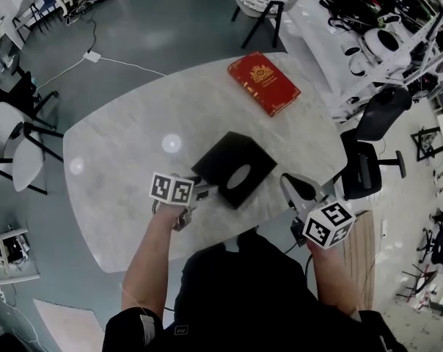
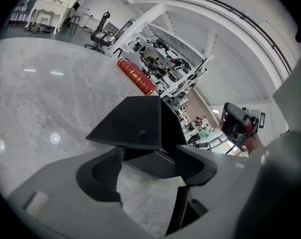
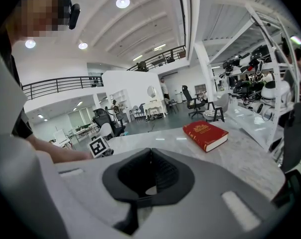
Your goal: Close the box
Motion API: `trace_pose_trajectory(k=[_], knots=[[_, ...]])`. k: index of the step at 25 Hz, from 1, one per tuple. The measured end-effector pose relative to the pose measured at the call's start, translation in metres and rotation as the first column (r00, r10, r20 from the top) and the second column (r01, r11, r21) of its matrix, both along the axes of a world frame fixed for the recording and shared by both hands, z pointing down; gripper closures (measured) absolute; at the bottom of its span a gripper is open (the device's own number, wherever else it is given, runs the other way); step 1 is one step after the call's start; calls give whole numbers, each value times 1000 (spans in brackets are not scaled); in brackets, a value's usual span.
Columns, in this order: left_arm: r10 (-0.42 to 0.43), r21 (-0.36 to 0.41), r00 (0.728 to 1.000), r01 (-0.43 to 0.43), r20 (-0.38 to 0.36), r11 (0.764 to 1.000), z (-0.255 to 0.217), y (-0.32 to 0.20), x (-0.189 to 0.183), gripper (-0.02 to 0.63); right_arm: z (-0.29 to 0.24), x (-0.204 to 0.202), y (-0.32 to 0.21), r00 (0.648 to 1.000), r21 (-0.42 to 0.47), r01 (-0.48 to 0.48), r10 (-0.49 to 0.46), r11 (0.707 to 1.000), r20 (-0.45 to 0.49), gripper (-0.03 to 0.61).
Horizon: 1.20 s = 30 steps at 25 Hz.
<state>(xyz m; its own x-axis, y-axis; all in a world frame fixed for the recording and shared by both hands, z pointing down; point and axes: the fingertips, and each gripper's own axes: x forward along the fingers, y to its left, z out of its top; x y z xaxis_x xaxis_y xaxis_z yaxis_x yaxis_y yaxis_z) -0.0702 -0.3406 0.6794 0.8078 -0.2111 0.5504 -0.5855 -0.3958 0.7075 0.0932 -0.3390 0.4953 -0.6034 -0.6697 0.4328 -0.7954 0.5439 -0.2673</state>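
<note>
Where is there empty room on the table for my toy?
The table is bare on its left side, left of the black box. The strip between the black box and the red book is free too. The near edge is crowded: the left gripper and right gripper sit by the box.

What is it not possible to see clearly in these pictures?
Inside of the black box: hidden by its own walls, all views.
The pale oval on its top, head view: glare or opening, too small to tell.
Whether the left gripper touches the box: dark edges merge in its view.
Print on the red book: too small everywhere.
The box in the right gripper view: covered by the right gripper.
</note>
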Motion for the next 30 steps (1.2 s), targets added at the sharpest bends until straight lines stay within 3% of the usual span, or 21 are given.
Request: trace_pose_trajectory(k=[7,15,19,24,30], knots=[[-71,107,997,66,44,992,-6,-6,-6,284,-2,1,5,1000,8,-5,5,1000,-3,575],[-203,176,978,207,-37,962,-30,-23,-20,284,-3,3,14,1000,8,-11,11,1000,0,575],[-260,169,961,272,-90,947,-36,-30,-24,289,-4,6,16,1000,6,-20,19,1000,4,575],[-399,185,914,405,-69,895,-37,-40,-36,444,-3,12,21,999,0,-33,33,999,6,575],[-418,161,902,431,-113,888,-35,-42,-30,437,-4,17,27,999,-2,-50,50,999,7,575]])
